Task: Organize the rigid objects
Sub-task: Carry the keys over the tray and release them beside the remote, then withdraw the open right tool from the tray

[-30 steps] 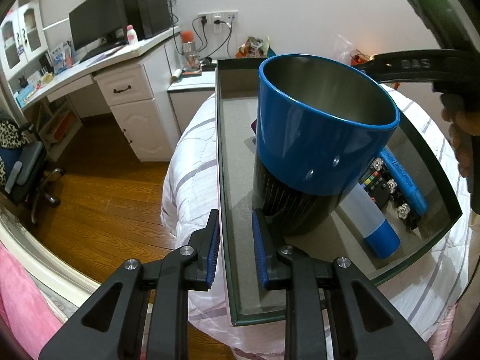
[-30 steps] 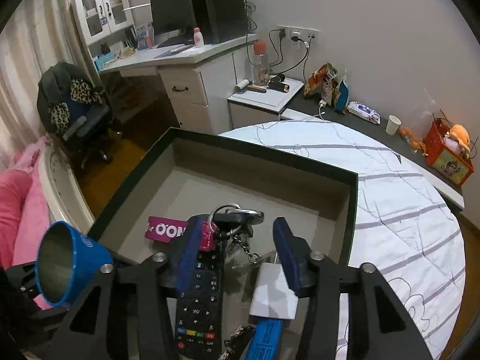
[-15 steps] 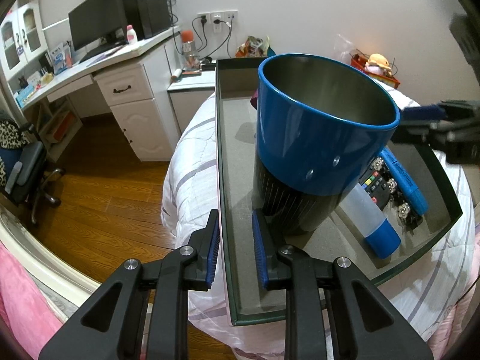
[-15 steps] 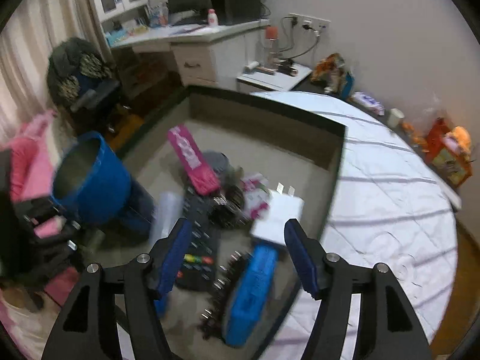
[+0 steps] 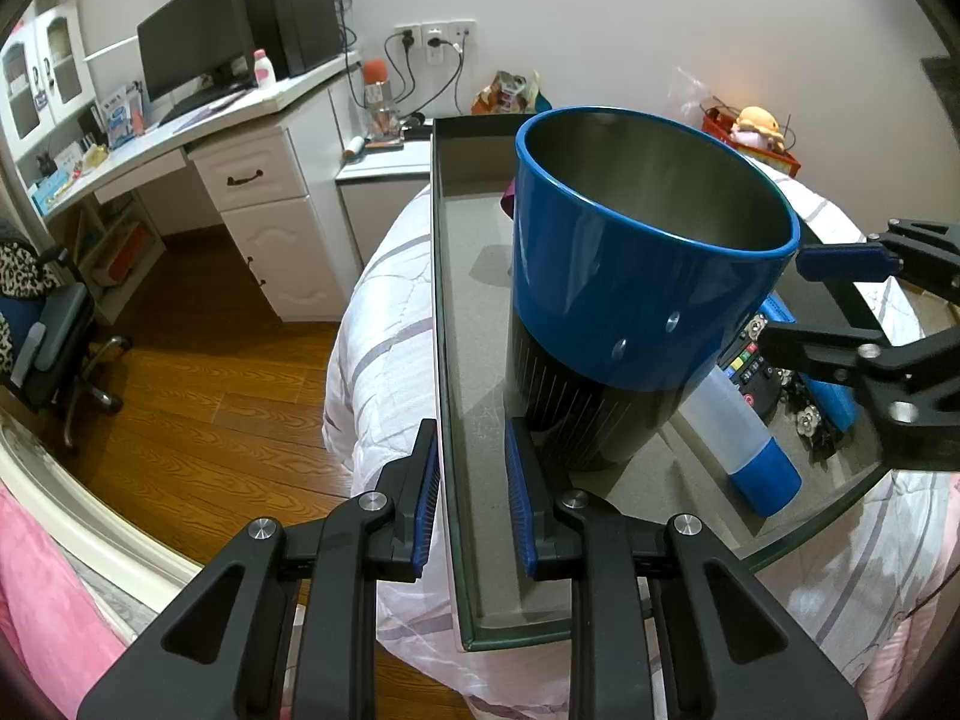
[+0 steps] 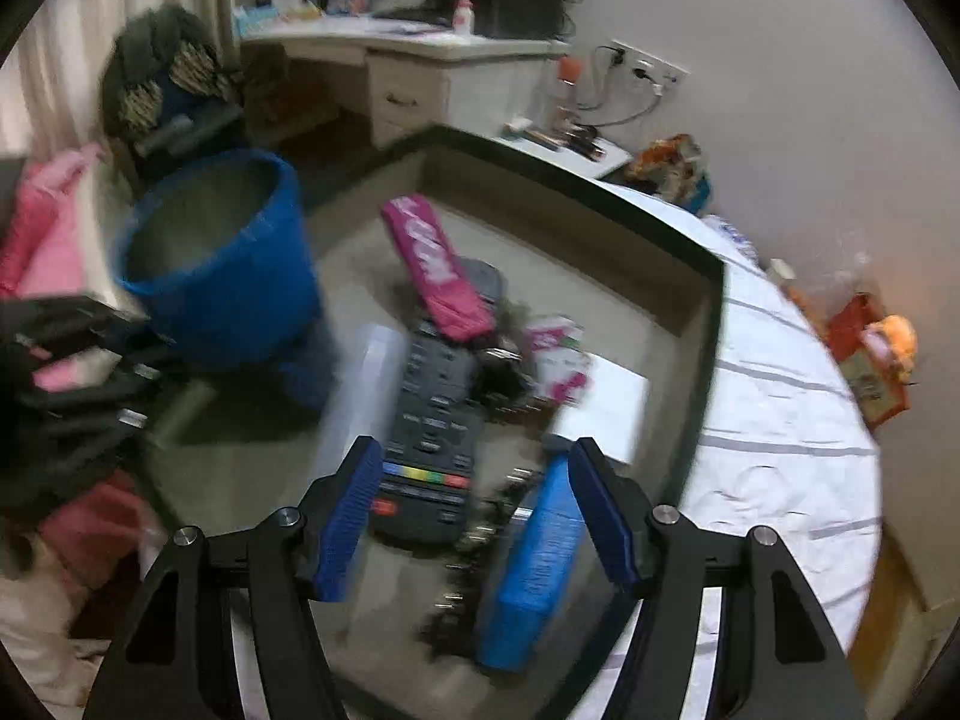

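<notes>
Nearest us, the left claw (image 5: pixel 468 498) stays parted astride the near wall of the tray (image 5: pixel 447 360), one finger outside and one inside; we see it pressing on nothing. It has not shifted in the last second. The blue cup (image 5: pixel 630 276) stands upright just beyond its inner finger, in the tray's corner.

The right claw (image 6: pixel 474 516) has changed most. A second ago it was down among the clutter. Now it has drawn back and hangs open and empty above the remote (image 6: pixel 432 420) and blue box (image 6: pixel 540 558), its view blurred by motion. We judge it is choosing a fresh piece, so sorting is barely begun.

We count one cup, one remote, one blue box, one blue-capped bottle (image 5: pixel 738 444), one white card (image 6: pixel 606 414) and, farthest, one pink packet (image 6: pixel 435 270). The tray rests on the bed (image 5: pixel 384 324).
</notes>
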`<state>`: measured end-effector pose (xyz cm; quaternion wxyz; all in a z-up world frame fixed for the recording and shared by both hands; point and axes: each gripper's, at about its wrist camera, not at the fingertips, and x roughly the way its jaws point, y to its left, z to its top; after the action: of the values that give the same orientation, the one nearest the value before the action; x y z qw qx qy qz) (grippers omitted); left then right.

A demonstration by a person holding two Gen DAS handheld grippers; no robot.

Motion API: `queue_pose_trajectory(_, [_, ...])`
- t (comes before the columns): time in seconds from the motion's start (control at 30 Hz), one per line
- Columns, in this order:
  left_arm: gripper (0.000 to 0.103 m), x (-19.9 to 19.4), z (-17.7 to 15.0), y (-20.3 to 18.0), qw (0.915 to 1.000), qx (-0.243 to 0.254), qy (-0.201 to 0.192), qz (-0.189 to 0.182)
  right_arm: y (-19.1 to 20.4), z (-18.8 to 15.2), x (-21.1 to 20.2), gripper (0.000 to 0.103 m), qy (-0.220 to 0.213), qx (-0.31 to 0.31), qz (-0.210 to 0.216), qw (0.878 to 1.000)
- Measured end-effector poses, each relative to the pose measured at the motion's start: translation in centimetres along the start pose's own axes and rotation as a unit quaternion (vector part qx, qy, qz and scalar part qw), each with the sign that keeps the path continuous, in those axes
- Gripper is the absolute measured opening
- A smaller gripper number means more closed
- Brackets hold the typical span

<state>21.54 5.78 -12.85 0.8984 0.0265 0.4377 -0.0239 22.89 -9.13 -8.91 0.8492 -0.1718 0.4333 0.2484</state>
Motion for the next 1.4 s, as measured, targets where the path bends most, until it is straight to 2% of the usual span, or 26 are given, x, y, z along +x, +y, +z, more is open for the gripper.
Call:
queue_pose_trajectory(0.07, [0.020,0.0,0.0,0.0,1.0000,0.000,0.000,0.000,0.1,0.0,-0.4,0.067,-0.011,0.006,0.013,1.000])
queue_pose_trajectory(0.2, [0.020,0.1,0.0,-0.1,1.0000,0.000,0.000,0.000,0.0,-0.5,-0.5,0.069,-0.017,0.004,-0.001,1.000])
queue_pose_trajectory(0.43, [0.020,0.1,-0.2,0.0,1.0000,-0.003,-0.001,-0.002,-3.3,-2.6,-2.5,0.070,-0.024,0.056,-0.088,0.994])
queue_pose_trajectory(0.5, [0.020,0.1,-0.2,0.0,1.0000,-0.003,-0.001,-0.001,-4.0,-3.1,-2.7,0.078,-0.017,0.061,-0.116,0.991])
queue_pose_trajectory(0.53, [0.020,0.1,-0.2,0.1,1.0000,-0.002,-0.001,-0.001,-4.2,-3.2,-2.6,0.078,-0.014,0.063,-0.122,0.990])
queue_pose_trajectory(0.6, [0.020,0.1,-0.2,0.1,1.0000,-0.002,-0.001,-0.001,-4.8,-3.5,-2.4,0.078,-0.004,0.076,-0.129,0.989])
queue_pose_trajectory(0.7, [0.021,0.1,-0.2,0.1,1.0000,0.001,0.002,0.001,-5.5,-3.4,-1.6,0.078,0.000,0.085,-0.113,0.990])
queue_pose_trajectory(0.77, [0.021,-0.1,-0.4,0.5,1.0000,0.003,0.002,0.002,-5.7,-3.7,-1.1,0.064,0.005,0.090,-0.111,0.990])
queue_pose_trajectory(0.8, [0.021,-0.2,-0.5,0.5,1.0000,0.003,0.002,0.002,-6.1,-3.7,-0.5,0.045,0.014,0.094,-0.099,0.991])
queue_pose_trajectory(0.83, [0.021,-0.1,-0.5,0.5,1.0000,0.003,0.001,0.002,-6.2,-3.7,0.1,0.038,0.024,0.097,-0.084,0.991])
queue_pose_trajectory(1.07, [0.021,-0.2,-0.5,0.3,0.9999,0.011,0.000,0.011,-5.3,-4.5,1.1,0.033,0.045,0.078,-0.087,0.992])
queue_pose_trajectory(1.4, [0.021,-0.2,-0.1,-2.0,0.9991,0.042,-0.003,0.006,-6.3,-7.1,-0.3,0.033,0.041,0.107,-0.077,0.990])
